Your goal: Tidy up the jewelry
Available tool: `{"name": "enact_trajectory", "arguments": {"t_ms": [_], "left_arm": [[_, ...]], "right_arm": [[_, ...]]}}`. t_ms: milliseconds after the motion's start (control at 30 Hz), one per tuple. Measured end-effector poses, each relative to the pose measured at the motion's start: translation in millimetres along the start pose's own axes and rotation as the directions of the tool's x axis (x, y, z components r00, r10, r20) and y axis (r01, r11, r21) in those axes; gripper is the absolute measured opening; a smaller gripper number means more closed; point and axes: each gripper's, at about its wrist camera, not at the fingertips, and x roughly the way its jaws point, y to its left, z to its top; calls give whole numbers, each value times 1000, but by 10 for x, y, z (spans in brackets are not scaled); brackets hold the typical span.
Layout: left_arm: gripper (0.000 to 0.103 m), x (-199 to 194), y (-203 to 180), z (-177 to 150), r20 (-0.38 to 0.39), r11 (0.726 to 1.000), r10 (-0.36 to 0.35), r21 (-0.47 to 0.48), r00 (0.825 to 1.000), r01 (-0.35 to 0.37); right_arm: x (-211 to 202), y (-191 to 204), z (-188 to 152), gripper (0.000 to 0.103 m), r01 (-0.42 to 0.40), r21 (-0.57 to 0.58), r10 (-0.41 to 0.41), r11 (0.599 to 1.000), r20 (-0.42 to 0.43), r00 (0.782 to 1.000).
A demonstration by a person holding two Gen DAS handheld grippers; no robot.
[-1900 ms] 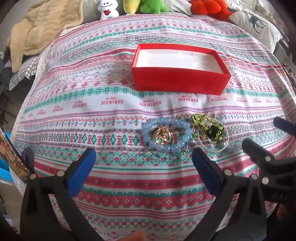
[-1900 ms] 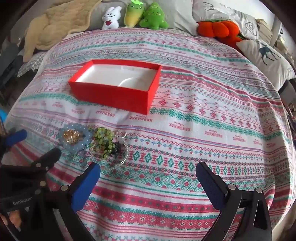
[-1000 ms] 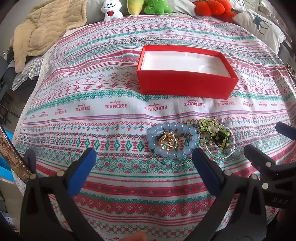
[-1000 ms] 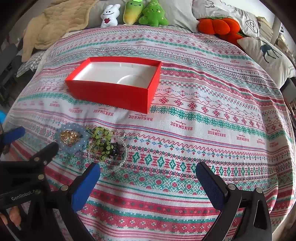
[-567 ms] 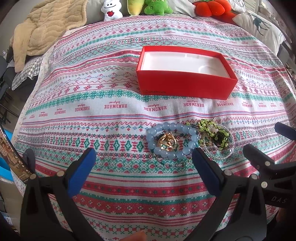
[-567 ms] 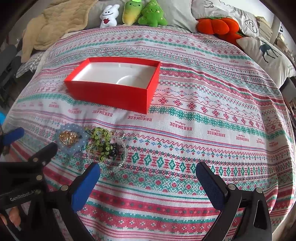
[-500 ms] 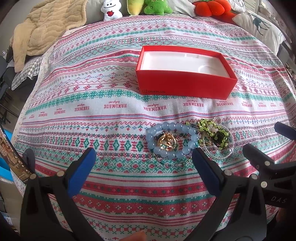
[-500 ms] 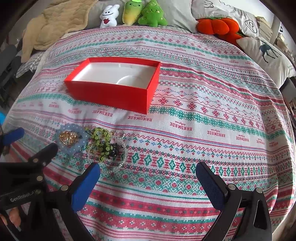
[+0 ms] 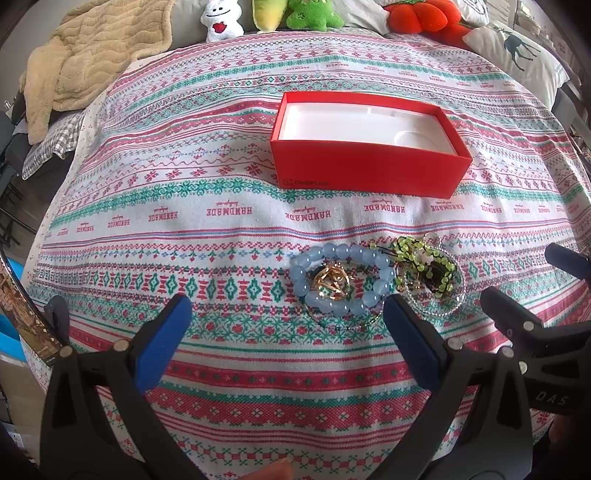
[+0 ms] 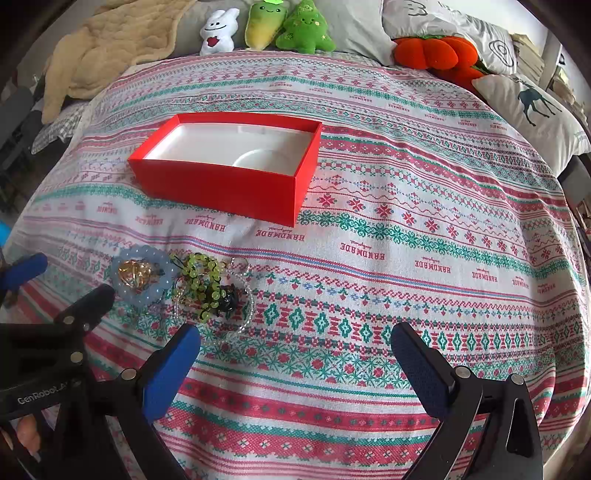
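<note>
A pile of jewelry lies on the patterned bedspread: a pale blue bead bracelet (image 9: 340, 280) (image 10: 142, 277) ringed around a gold piece (image 9: 332, 282) (image 10: 135, 277), a green bead strand (image 9: 424, 258) (image 10: 201, 277) with a dark charm, and a clear bead bracelet (image 9: 434, 295) (image 10: 236, 314). Behind them sits an open red box (image 9: 369, 173) (image 10: 221, 184) with a white insert, nothing in it. My left gripper (image 9: 284, 325) stands open just short of the blue bracelet. My right gripper (image 10: 295, 350) is open, right of the pile, holding nothing.
Plush toys (image 10: 266, 26), an orange plush (image 10: 436, 51), pillows (image 10: 535, 107) and a beige blanket (image 9: 85, 55) line the far edge of the bed. The bedspread (image 10: 424, 240) spreads wide to the right of the box. The bed edge drops off at the left.
Both views crept slightly forward over the first second, so the box and jewelry sit a little lower and larger. Since then almost nothing has moved. Both grippers stayed open.
</note>
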Motion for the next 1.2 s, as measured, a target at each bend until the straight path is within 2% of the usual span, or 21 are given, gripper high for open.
{"name": "enact_trajectory", "arguments": {"t_ms": [1200], "left_arm": [[103,-8,-14,-2,0,1000,1,1,1000,-1]], "right_arm": [[10,-6,-18,103,11,-5,-11,1000,4,1000]]}}
